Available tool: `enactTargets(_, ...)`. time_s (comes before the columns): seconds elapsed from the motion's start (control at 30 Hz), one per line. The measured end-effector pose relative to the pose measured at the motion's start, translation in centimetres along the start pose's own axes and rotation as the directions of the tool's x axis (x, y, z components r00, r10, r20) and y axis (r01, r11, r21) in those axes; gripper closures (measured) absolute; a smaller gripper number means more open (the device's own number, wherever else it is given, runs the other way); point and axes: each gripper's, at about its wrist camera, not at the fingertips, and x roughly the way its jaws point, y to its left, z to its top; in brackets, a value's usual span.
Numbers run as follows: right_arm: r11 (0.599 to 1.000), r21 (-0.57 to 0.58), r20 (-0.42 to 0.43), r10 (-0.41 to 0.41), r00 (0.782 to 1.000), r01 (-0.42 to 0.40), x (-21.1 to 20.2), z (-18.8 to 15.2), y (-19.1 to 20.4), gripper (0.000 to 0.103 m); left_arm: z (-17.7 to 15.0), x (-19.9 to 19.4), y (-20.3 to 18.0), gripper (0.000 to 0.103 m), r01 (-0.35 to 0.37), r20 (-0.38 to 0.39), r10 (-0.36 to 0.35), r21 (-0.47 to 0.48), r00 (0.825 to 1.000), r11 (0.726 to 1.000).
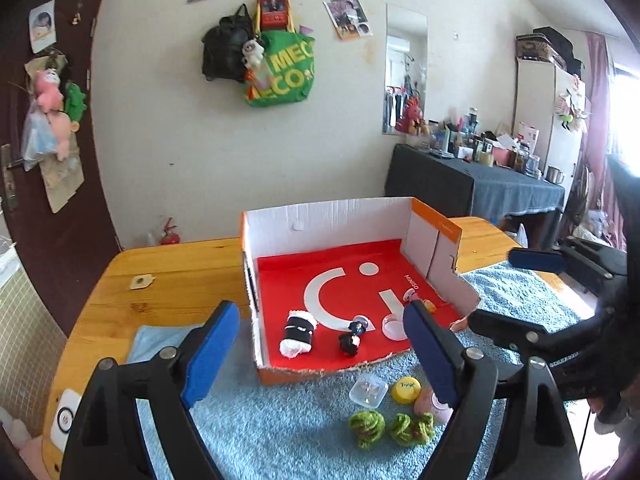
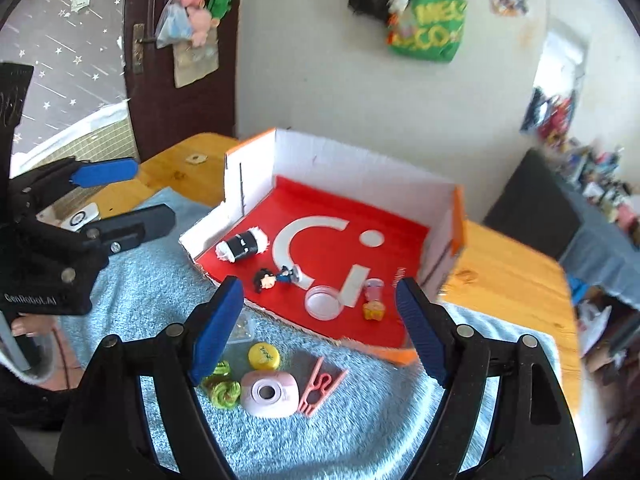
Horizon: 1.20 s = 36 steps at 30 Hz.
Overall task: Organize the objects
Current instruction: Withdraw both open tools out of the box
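Both my left fingers (image 1: 320, 354) and right fingers (image 2: 320, 332) stand wide with nothing between them, above the fluffy blue towel (image 1: 280, 432) where a yellow bottle cap (image 2: 264, 355), green yarn balls (image 1: 366, 428), a pink round gadget (image 2: 270, 395) and a pink clothes clip (image 2: 320, 386) lie loose. Beyond them the white cardboard box with a red floor (image 1: 344, 224), its near side cut open, holds a black-and-white roll (image 1: 299, 334), a small dark-haired figurine (image 2: 272, 278), a clear round lid (image 2: 323, 303) and a small pink-and-yellow toy (image 2: 374, 300). Bare wooden desk (image 1: 180, 272) flanks it.
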Motion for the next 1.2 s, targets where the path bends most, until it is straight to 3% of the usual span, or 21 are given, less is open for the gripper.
enactTargets(0.17,0.998,0.014,0.068,-0.063,0.996,0.062,-2.7,-2.2,1.8,0.015,-2.1,-2.0,-0.2,0.016,-0.029,0.002,0.029,-0.046,1.0,0.999)
enactTargets(0.33,0.991,0.129,0.1,-0.051,0.994,0.038,-3.4,-4.4,1.5,0.015,-4.6,-3.0,-0.8,0.016,-0.084,-0.001,0.084,-0.06,0.996,0.995)
enactTargets(0.43,0.979,0.201,0.088,-0.048,0.995,0.03,-2.7,-5.9,0.8,0.015,-6.3,-2.9,-1.1,0.005,-0.113,-0.008,0.113,-0.083,0.994,0.99)
enactTargets(0.63,0.969,0.239,0.068,-0.084,0.994,0.066,-1.2,-8.5,0.6,0.015,-10.1,-1.5,-2.5,0.005,-0.171,-0.056,0.167,-0.076,0.984,0.982)
enactTargets(0.77,0.963,0.254,0.038,-0.107,0.994,0.094,-0.3,-10.2,0.7,0.015,-11.8,-0.3,-2.1,0.005,-0.181,-0.113,0.166,-0.133,0.98,0.974)
enactTargets(0.9,0.962,0.256,0.009,-0.106,0.994,0.1,0.7,-11.5,0.7,0.015,-12.7,0.6,-1.4,0.005,-0.181,-0.164,0.153,-0.176,0.974,0.968)
enactTargets(1.2,0.96,0.268,-0.015,-0.085,0.996,0.086,2.0,-11.8,0.1,0.015,-12.9,2.2,-1.6,0.005,-0.19,-0.198,0.157,-0.159,0.968,0.969)
